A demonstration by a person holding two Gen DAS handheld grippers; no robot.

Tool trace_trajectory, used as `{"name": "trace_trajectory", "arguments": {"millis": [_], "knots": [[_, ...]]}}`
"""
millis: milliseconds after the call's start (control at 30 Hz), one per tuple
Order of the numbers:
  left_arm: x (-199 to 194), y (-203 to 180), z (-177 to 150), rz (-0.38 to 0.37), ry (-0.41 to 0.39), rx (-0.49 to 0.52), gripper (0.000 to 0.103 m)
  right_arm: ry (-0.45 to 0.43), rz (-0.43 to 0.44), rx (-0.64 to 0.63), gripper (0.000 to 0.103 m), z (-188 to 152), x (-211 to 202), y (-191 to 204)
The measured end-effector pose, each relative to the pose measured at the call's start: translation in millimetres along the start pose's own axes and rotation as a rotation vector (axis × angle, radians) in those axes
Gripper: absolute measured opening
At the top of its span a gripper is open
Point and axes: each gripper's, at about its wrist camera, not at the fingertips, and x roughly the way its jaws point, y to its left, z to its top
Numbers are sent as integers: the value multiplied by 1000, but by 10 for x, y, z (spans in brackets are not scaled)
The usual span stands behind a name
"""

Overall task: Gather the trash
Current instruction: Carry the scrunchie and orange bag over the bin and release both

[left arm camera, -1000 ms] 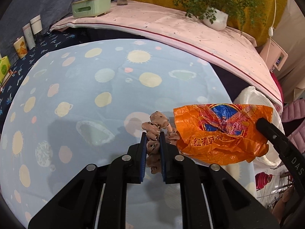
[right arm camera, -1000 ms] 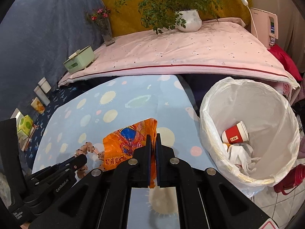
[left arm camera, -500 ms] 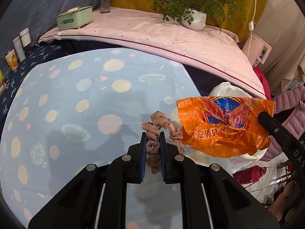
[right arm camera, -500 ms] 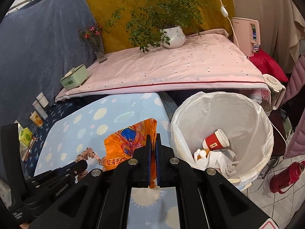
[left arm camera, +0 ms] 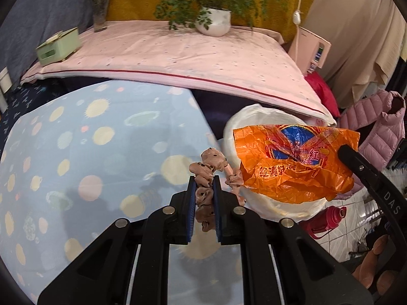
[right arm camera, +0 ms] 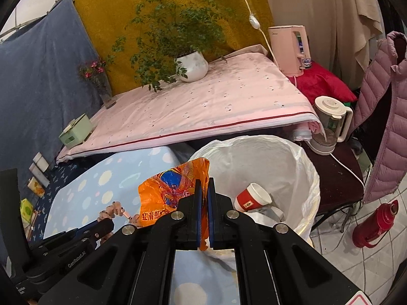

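My left gripper (left arm camera: 204, 180) is shut on a crumpled pink-brown spotted wrapper (left arm camera: 210, 164), held above the right edge of the blue dotted table (left arm camera: 101, 152). My right gripper (right arm camera: 204, 185) is shut on an orange plastic bag (right arm camera: 168, 190) with a blue and red print, held at the near left rim of the white-lined trash bin (right arm camera: 300, 175). In the left wrist view the orange bag (left arm camera: 292, 162) hangs in front of the bin (left arm camera: 254, 111). The spotted wrapper (right arm camera: 114, 209) and the left gripper show at lower left of the right wrist view.
The bin holds a red paper cup (right arm camera: 251, 198) and white paper. Behind lies a pink-covered surface (right arm camera: 203, 104) with a potted plant (right arm camera: 190, 66), flower vase and green box (right arm camera: 76, 132). A blender (right arm camera: 328, 124), red thermos (right arm camera: 374, 223) and pink jacket (right arm camera: 386, 117) stand right.
Both grippers have moved right with their loads, from over the table toward the bin. The orange bag now hangs at the bin's rim. Both grips are unchanged.
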Motion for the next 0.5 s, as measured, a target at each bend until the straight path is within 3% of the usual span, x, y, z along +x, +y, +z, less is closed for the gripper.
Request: {"name": "trace_trajectory", "arguments": {"millis": [400,500], "knots": [[407,-719,284,-106,26,103,16,-49,-121,131,4,217,-53,-797],[485,-796,325,-106,27,110,29,-45,-141,149,4,223,-11,-903]]}}
